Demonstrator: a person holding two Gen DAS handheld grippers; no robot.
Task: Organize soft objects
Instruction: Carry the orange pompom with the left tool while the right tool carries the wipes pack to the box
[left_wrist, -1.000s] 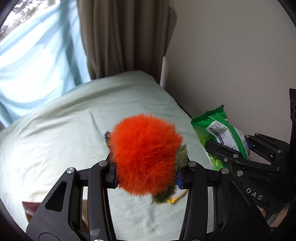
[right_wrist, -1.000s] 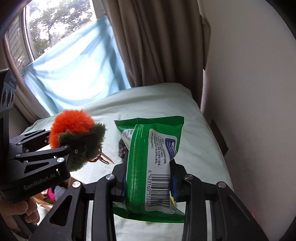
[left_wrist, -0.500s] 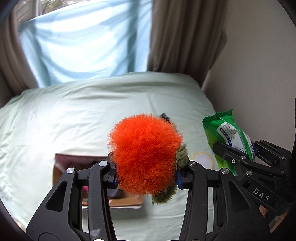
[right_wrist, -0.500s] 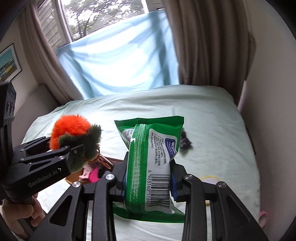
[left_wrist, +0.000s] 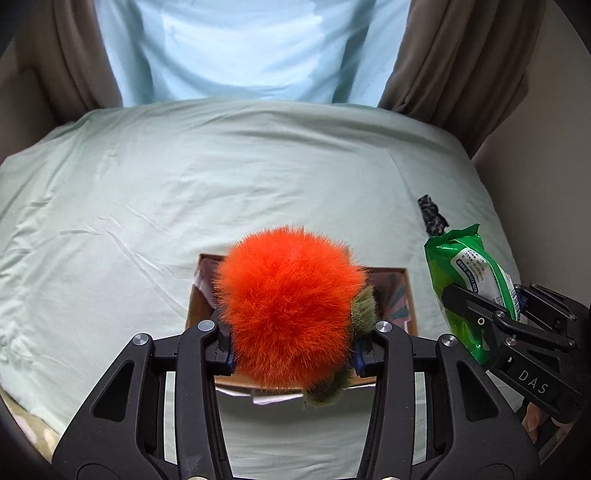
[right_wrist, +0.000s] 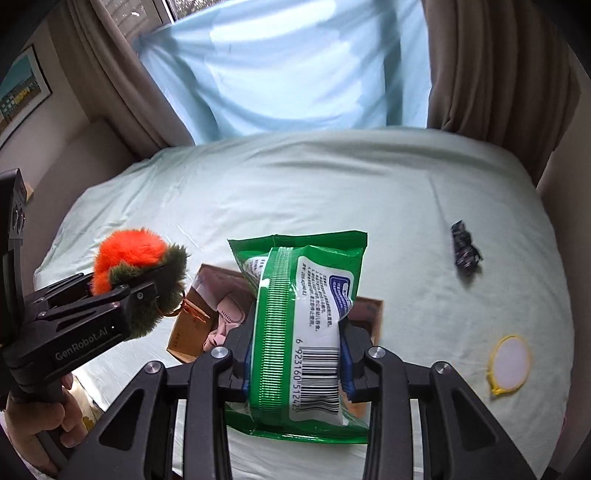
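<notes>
A pale green bed sheet (right_wrist: 295, 192) carries every item; behind its far edge hang a light blue cloth (right_wrist: 288, 66) and brown curtains (right_wrist: 480, 66). At the left, a hand (right_wrist: 40, 424) grips the handle of the left gripper (left_wrist: 291, 343), whose two black fingers (left_wrist: 207, 343) pinch an orange furry plush (left_wrist: 288, 306) with an olive-green underside, held in the air. In the right wrist view a thin reddish ring and cord hang from the plush's green part. Directly beneath the plush, near the sheet's near edge, sits an open cardboard box (right_wrist: 184, 332), with pink soft items (right_wrist: 225, 321) lying inside it. Just right of the plush, the right gripper (right_wrist: 295, 354) has its jaws pressed on a green wipes packet (right_wrist: 306, 325), barcode side toward the camera, held upright above the box's right half. Further right, a small dark crumpled item (right_wrist: 463, 251) lies alone on the sheet toward its right edge. Nearer the near right corner lies a flat round white pad with a yellow rim (right_wrist: 509, 363), apart from the dark item and from the box.
</notes>
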